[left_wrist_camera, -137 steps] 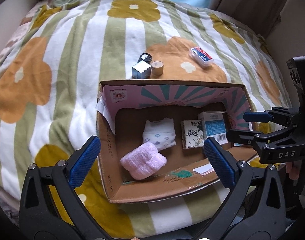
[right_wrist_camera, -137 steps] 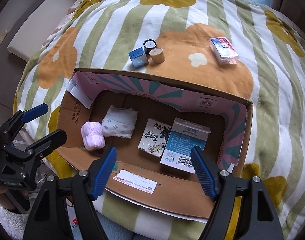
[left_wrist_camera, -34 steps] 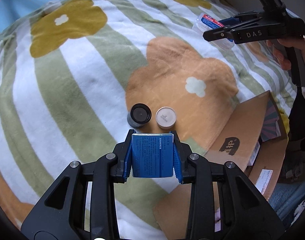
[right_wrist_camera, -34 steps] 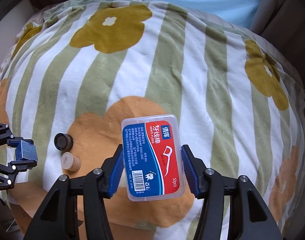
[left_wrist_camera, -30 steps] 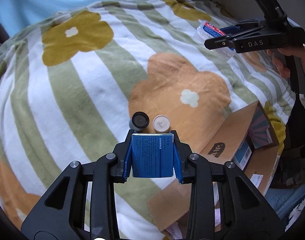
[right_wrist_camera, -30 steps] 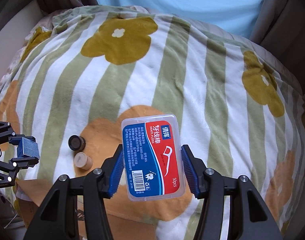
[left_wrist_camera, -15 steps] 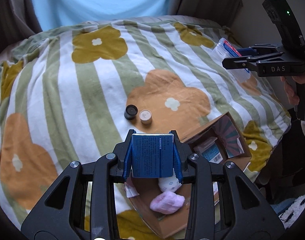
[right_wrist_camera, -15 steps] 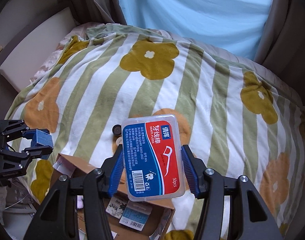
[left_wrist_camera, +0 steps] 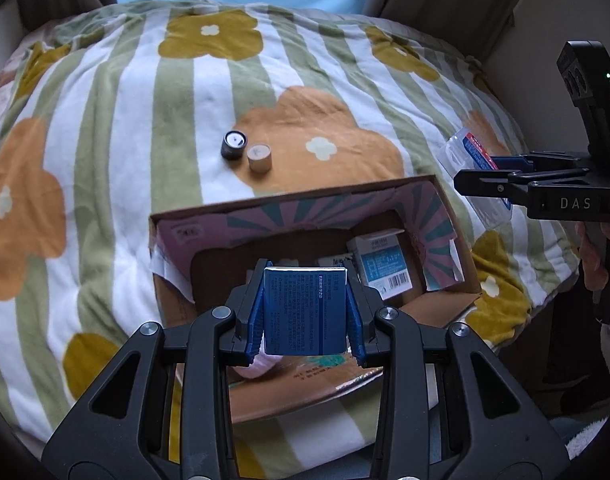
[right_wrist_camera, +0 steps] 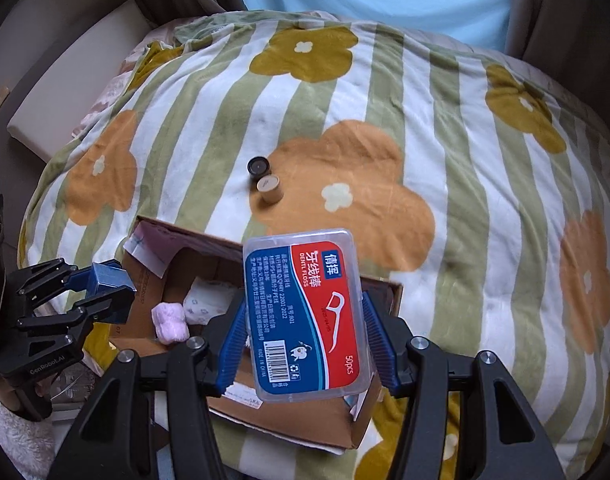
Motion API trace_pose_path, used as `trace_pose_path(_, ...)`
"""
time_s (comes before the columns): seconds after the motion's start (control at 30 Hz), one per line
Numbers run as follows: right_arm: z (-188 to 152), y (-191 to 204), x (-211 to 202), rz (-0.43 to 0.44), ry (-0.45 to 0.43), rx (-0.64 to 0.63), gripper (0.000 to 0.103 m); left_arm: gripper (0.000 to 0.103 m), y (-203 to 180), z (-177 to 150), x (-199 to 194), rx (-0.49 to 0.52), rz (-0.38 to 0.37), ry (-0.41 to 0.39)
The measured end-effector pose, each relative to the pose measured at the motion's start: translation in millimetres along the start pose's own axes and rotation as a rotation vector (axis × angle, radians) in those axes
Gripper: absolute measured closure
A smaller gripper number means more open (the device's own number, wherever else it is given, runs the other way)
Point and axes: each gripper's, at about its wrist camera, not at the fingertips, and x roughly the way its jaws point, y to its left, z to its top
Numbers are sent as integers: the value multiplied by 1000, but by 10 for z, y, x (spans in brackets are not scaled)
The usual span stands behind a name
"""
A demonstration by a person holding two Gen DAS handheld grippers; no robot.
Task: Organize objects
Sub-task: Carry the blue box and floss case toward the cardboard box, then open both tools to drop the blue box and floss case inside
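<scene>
My left gripper [left_wrist_camera: 305,312] is clamped on the small blue box [left_wrist_camera: 304,310], above the cardboard box [left_wrist_camera: 173,312] at the blanket's near edge. My right gripper [right_wrist_camera: 305,336] pinches the floss case [right_wrist_camera: 305,312] over that box's right end. Step: carrying both to drop-off. Next: lower each into bare floor, clear of the pink roll [right_wrist_camera: 169,322], then let go. Two small jars [left_wrist_camera: 245,151] left on the blanket [left_wrist_camera: 105,120].

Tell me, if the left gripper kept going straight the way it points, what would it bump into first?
Probably the inside of the cardboard box. The left gripper, shut on a small blue box, points steeply down into it, near the pink bundle. Depth is hard to judge, so which it meets first is unclear.
</scene>
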Motion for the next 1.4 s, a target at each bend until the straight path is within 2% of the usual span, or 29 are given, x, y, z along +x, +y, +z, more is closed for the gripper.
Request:
trace_pose_path(0.17, -271, -96, 178, 38, 17, 77, 52, 72, -77, -237, 279, -30, -5, 34)
trace_pose_path(0.3, -474, -66, 375, -6, 41, 79, 52, 72, -91, -333, 463, -64, -24, 54)
trace_pose_path(0.37, -548, -76, 452, 11, 55, 104, 52, 72, -88, -340, 524, -68, -25, 61)
trace_pose_path(0.4, -596, -123, 468, 79, 78, 55, 52, 72, -87, -340, 545, -68, -21, 62)
trace_pose_path(0.67, -601, -94, 515, 82, 78, 14, 52, 72, -80, -295, 593, -87, 4, 67)
trace_pose_path(0.87, -576, -123, 585, 107, 101, 42, 51, 71, -191, -250, 615, -33, 66, 81)
trace_pose_path(0.93, -583, -142, 587, 127, 91, 55, 44, 63, -227, -238, 622, -25, 69, 88)
trace_pose_path(0.97, -585, -153, 588, 132, 91, 60, 32, 34, -237, -236, 632, -25, 62, 99)
trace_pose_path(1.0, -593, -170, 581, 144, 92, 49, 27, 0, -240, -234, 636, -31, 60, 101)
trace_pose_path(1.13, -591, -202, 567, 139, 108, 37, 27, 1, -221, -271, 594, -87, 23, 88)
trace_pose_path(1.4, -593, -308, 554, 126, 100, 26, 27, 1, -205, -219, 523, -86, 46, 88)
